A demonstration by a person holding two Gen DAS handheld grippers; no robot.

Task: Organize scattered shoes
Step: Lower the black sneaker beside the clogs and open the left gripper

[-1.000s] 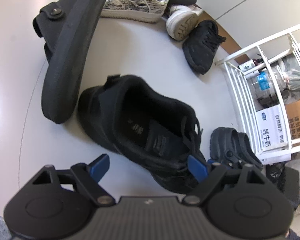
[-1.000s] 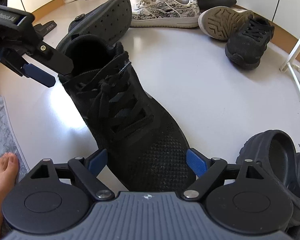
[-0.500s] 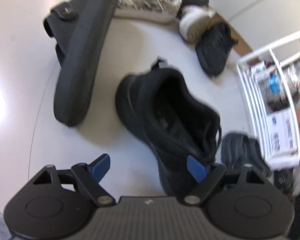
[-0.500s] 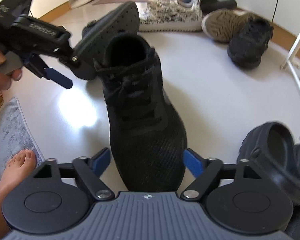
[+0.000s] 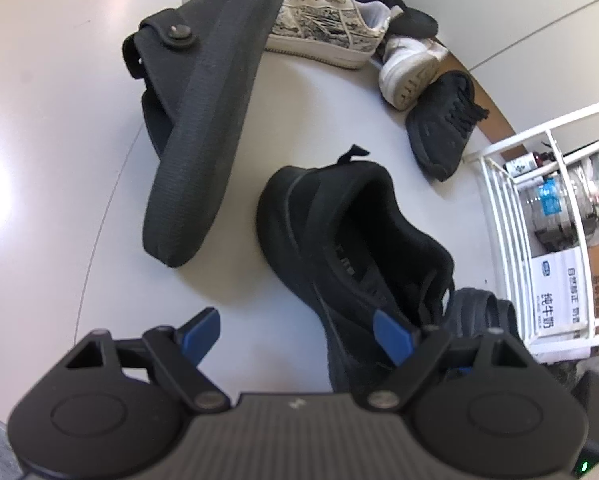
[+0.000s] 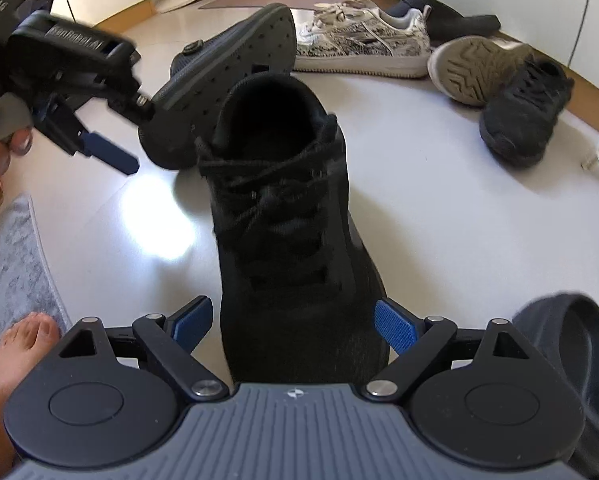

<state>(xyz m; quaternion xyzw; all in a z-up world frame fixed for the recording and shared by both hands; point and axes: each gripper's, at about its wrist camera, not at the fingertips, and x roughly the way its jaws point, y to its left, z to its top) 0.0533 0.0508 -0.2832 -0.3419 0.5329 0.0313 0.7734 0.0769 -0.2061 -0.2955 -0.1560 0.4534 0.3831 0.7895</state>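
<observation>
On the white rack (image 5: 499, 216), a carton (image 5: 547, 300) reads "纯牛奶"; both grippers gape empty.

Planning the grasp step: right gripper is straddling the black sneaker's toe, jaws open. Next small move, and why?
Probably close the right gripper on the black sneaker. Its toe already sits between the open jaws, which have just been opening and do not press it. The sneaker stands upright on the floor, and the left gripper is off to its side.

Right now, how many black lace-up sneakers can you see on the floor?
2: one black sneaker lies between the right gripper's open fingers, another sits far right beside the white upturned sneaker. Others may be hidden.
</observation>
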